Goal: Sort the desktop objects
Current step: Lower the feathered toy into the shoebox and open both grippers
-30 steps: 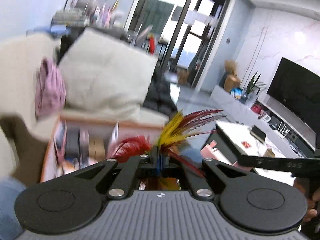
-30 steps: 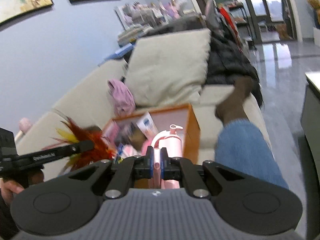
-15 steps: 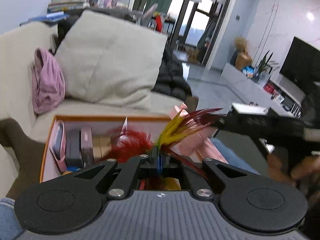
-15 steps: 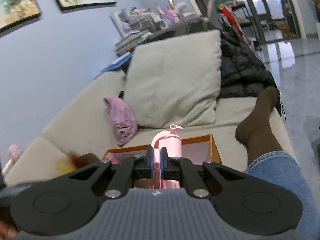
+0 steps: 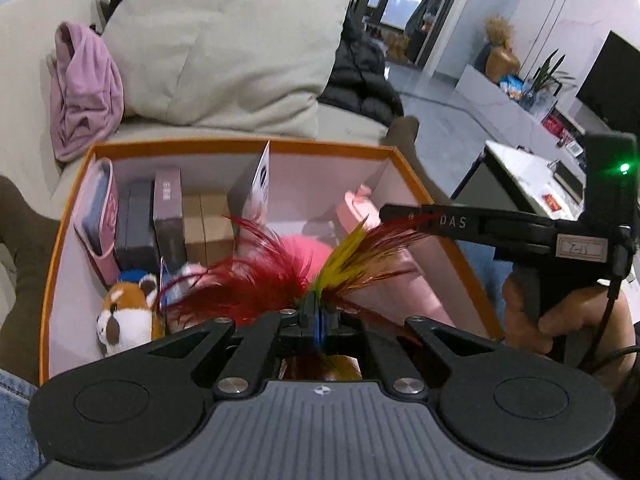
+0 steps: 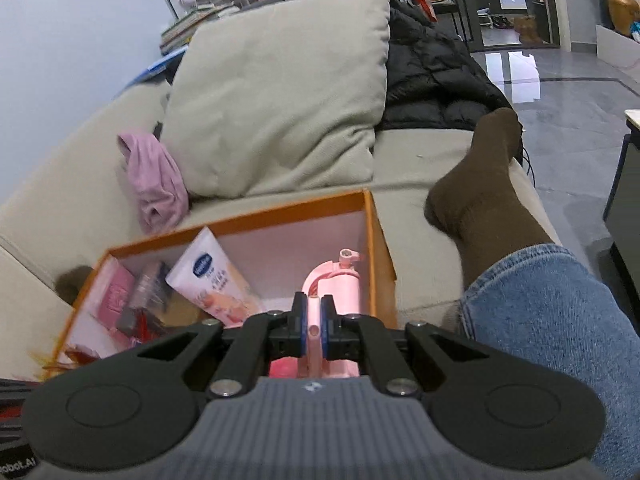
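Matt black plastic with bright metal rivets is seen on the left gripper [image 5: 316, 316]. Soft red and yellow feathers [image 5: 304, 268] are clamped there. The orange box [image 5: 240, 145] looks like smooth card. Glossy pink plastic forms the bottle [image 6: 334, 284]; the floor [image 6: 560, 92] is polished.

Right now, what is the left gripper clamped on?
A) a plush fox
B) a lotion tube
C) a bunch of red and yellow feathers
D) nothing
C: the left gripper is shut on the feathers, which fan out from between its fingertips over the orange box.
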Action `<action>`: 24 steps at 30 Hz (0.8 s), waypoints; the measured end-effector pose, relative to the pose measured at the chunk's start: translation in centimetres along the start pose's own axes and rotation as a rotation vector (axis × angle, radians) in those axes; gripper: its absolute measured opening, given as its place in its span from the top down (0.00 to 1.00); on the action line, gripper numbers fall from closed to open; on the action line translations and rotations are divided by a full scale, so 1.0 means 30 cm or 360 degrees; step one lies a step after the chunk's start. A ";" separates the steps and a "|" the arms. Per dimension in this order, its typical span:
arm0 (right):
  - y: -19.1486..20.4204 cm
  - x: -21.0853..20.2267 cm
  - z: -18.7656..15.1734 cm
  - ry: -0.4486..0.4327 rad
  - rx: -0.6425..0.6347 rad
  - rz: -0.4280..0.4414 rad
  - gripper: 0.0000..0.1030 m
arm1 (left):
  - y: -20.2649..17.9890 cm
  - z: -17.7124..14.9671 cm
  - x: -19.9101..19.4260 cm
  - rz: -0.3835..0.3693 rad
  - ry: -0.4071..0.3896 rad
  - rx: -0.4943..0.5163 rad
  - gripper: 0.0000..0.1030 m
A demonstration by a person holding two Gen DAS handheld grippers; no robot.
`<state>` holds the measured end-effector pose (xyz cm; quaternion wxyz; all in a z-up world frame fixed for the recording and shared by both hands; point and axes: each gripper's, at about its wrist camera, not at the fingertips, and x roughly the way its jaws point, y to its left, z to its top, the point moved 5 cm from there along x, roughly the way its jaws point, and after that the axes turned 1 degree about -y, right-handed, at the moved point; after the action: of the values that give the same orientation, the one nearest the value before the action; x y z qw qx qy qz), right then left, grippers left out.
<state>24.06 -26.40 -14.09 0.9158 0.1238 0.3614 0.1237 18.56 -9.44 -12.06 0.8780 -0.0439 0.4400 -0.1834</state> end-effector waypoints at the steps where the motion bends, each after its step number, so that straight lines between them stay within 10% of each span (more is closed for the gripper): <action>1: 0.009 0.003 -0.003 -0.0005 -0.0031 -0.0017 0.94 | 0.003 -0.004 0.006 0.0004 0.0019 -0.0002 1.00; 20: 0.064 0.043 -0.009 0.0047 -0.0216 -0.0195 0.93 | -0.038 -0.039 0.065 0.0111 0.0116 0.0145 0.99; 24: 0.074 0.050 -0.011 0.0065 -0.0262 -0.0228 0.93 | -0.037 -0.029 0.025 0.0086 0.0061 0.0117 0.85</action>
<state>24.57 -23.81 -14.57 0.9219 0.0194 0.3765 0.0898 17.96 -10.67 -12.88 0.8751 0.0039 0.4506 -0.1765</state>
